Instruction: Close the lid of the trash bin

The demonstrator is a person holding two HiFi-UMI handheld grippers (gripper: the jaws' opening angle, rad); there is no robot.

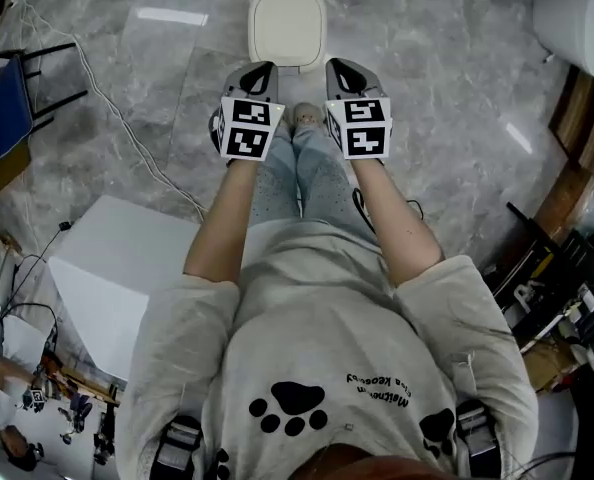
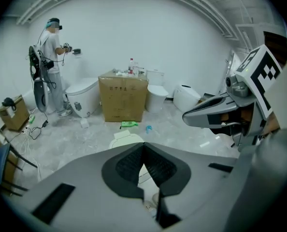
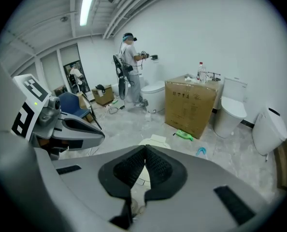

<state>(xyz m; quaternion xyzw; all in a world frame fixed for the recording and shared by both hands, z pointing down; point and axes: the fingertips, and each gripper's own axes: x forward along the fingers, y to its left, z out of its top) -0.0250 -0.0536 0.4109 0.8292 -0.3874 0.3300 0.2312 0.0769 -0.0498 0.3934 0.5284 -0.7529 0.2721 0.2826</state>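
The cream-white trash bin (image 1: 287, 23) stands on the grey marble floor just ahead of the person's feet, and its lid lies flat on top. Both grippers hang side by side above the floor, short of the bin and apart from it. My left gripper (image 1: 267, 67) is shut with nothing between its pads. My right gripper (image 1: 335, 65) is likewise shut and empty. In the left gripper view the bin (image 2: 126, 138) peeks out just beyond the closed jaws, and in the right gripper view the bin (image 3: 153, 141) sits the same way, mostly hidden.
A white box (image 1: 112, 268) stands at the person's left, with cables (image 1: 127, 133) across the floor and a blue chair (image 1: 2, 103) beyond. A cardboard box (image 2: 123, 96), toilets (image 2: 156, 96), a green bottle (image 2: 129, 124) and another person (image 2: 51, 64) are farther off.
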